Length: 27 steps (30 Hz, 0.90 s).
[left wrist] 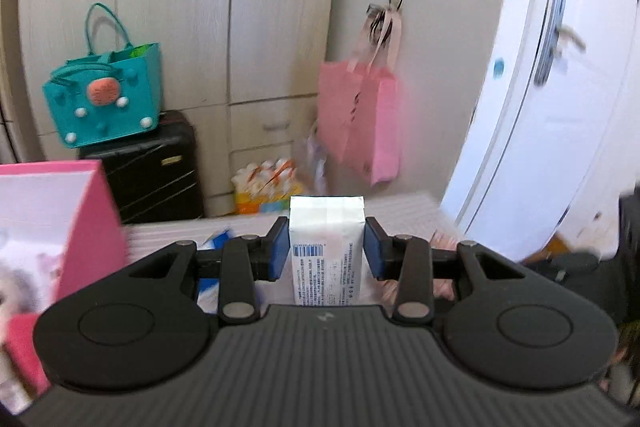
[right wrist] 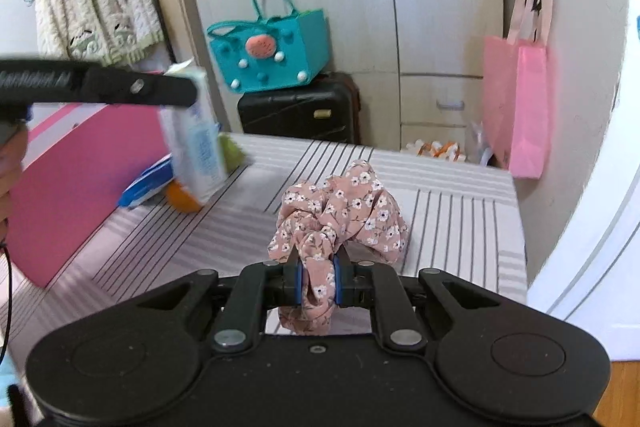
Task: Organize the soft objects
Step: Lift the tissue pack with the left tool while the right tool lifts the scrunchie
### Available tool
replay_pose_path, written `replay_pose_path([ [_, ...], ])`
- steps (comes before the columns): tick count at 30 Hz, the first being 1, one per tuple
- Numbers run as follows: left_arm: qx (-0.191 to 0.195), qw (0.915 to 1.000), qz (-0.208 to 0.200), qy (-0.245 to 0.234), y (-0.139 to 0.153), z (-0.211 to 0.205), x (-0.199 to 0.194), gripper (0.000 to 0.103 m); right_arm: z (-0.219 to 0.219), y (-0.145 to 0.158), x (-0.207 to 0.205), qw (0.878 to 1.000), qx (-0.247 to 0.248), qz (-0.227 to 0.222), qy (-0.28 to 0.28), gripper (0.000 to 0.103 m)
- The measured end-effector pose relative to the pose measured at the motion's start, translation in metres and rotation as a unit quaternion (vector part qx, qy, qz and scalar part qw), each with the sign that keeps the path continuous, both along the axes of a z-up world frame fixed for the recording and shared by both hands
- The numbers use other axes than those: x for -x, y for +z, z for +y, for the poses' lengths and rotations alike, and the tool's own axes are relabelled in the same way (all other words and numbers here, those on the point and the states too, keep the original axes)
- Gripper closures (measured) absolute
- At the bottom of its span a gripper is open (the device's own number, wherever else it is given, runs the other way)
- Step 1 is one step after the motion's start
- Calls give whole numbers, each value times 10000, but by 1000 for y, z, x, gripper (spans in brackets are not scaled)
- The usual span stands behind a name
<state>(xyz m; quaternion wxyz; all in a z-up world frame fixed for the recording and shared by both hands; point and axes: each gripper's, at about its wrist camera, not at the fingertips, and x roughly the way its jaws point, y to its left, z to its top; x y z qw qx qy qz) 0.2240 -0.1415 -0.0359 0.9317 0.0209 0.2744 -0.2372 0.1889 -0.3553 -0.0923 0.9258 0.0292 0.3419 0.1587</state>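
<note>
My left gripper (left wrist: 326,247) is shut on a white tissue pack (left wrist: 326,251) with blue print and holds it upright above the striped table (left wrist: 404,209). The same pack (right wrist: 198,143) and the left gripper (right wrist: 176,93) show at the left of the right wrist view, lifted above the table. My right gripper (right wrist: 318,279) is shut on a pink floral scrunchie (right wrist: 344,215), which bunches up ahead of the jaws over the striped table (right wrist: 460,219).
A pink box (left wrist: 86,227) stands at the table's left; it also shows in the right wrist view (right wrist: 80,163). A blue pack (right wrist: 146,187), an orange item (right wrist: 182,199) and a green item (right wrist: 232,147) lie by it. Behind are a black suitcase (right wrist: 300,107), a teal bag (right wrist: 272,55) and a hanging pink bag (right wrist: 516,107).
</note>
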Motion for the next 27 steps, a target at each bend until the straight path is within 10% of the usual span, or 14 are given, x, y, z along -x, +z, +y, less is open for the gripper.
replay_pose_path([
  [7,-357,9992,-128,-115,8,29,53,65,15,13,38,9988,-96,203,434,87],
  [14,-435,9931,914,-590,-3,62,81,65,41,27,77,9939,-140,483,983,86],
  [27,-309,9885,1404,-465,18,138,138,65,85,61,119,9800,-175,800,1811,86],
])
